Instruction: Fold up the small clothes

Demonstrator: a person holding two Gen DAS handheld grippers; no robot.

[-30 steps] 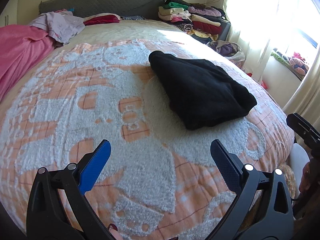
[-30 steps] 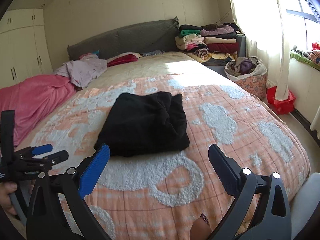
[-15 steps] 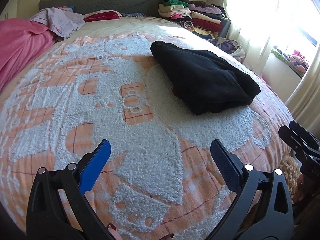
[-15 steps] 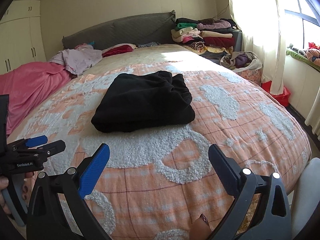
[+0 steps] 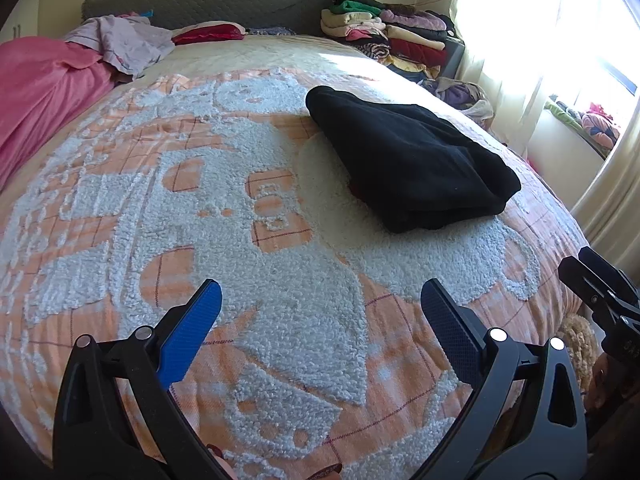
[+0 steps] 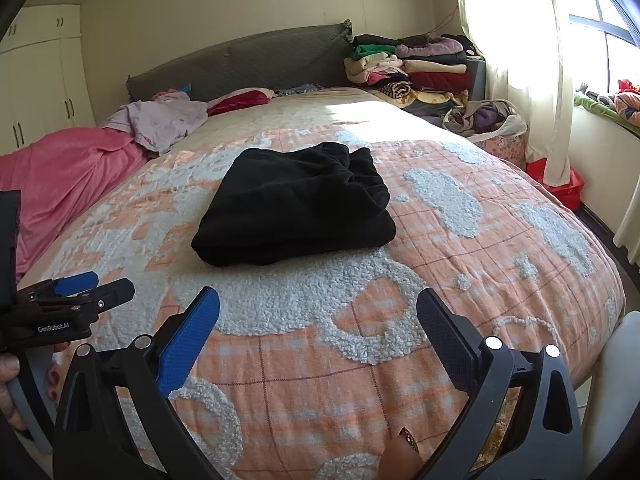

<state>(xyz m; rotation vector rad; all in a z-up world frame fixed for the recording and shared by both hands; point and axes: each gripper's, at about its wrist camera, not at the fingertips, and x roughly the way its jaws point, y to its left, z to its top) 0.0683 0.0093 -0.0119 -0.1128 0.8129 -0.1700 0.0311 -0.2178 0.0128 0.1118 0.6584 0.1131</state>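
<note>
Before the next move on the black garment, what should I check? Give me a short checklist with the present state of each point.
1. Left tool open and empty: ok.
2. Right tool open and empty: ok.
3. Black garment lies folded on the bedspread, nothing on top: ok.
4. Both tools apart from the garment, with bare bedspread between: ok.
5. Folded edges lined up evenly: cannot tell, the far end looks bunched.
6. Room on the clothes pile by the headboard: cannot tell.

Right gripper [image 5: 600, 292] cut off at right edge of left wrist frame; finger spread indeterminate there. Window area [image 5: 560, 20], upper right, overexposed, detail lost. Pink blanket [image 6: 60, 172] cropped at left edge.
</note>
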